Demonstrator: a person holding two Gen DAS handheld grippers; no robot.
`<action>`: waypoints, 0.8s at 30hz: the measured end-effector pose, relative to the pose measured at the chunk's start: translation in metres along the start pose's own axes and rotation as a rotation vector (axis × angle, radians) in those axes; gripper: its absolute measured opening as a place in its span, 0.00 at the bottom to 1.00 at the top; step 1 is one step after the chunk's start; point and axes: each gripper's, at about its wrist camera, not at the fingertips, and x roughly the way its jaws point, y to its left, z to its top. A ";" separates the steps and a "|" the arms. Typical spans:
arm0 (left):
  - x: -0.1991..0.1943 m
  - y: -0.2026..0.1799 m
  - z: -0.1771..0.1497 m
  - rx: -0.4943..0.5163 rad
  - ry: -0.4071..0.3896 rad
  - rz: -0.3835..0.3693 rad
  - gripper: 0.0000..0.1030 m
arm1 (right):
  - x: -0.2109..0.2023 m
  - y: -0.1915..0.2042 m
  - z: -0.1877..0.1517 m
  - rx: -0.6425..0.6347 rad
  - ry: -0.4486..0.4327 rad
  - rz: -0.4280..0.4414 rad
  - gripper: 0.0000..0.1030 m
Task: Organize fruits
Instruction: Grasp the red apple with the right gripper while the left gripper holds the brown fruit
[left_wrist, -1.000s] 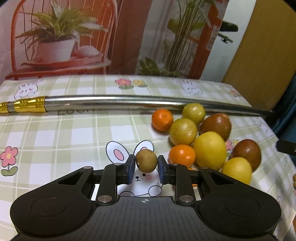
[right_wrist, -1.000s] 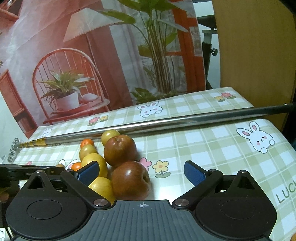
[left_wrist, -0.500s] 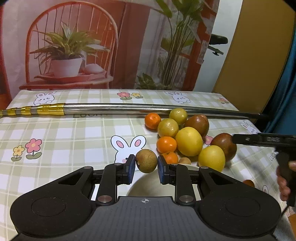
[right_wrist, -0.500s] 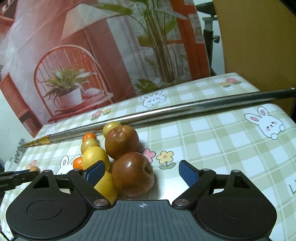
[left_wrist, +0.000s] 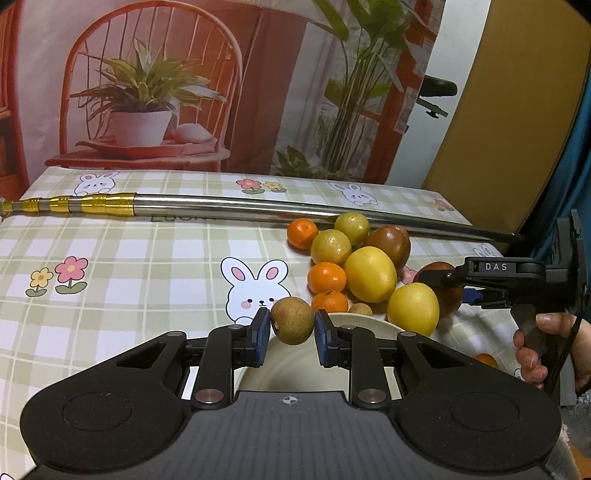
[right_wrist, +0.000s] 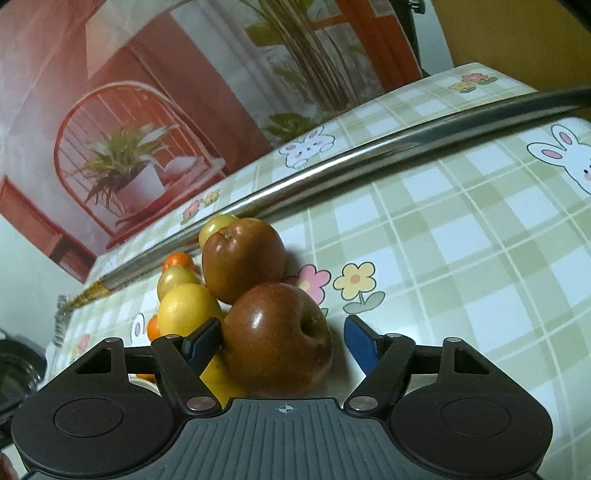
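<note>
The left gripper (left_wrist: 291, 332) is clamped on a small brown fruit (left_wrist: 292, 320), holding it over the rim of a pale plate (left_wrist: 373, 320) near the desk's (left_wrist: 147, 273) front edge. The right gripper (right_wrist: 282, 341) is closing around a dark red apple (right_wrist: 277, 339); its right pad is not touching yet. The fruit pile (left_wrist: 369, 274) sits beside a metal pole (left_wrist: 240, 210) along the far edge.

"DAS" on right gripper (left_wrist: 448, 286)
</note>
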 end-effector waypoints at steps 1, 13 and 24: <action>0.000 0.000 0.000 -0.001 0.000 -0.001 0.27 | 0.000 0.000 0.000 -0.002 0.004 0.012 0.59; -0.003 0.001 -0.002 -0.019 -0.015 -0.007 0.27 | -0.019 0.017 0.002 -0.335 -0.032 -0.346 0.59; -0.005 0.002 -0.003 -0.023 -0.015 -0.014 0.27 | -0.024 0.032 0.001 -0.363 -0.017 -0.275 0.64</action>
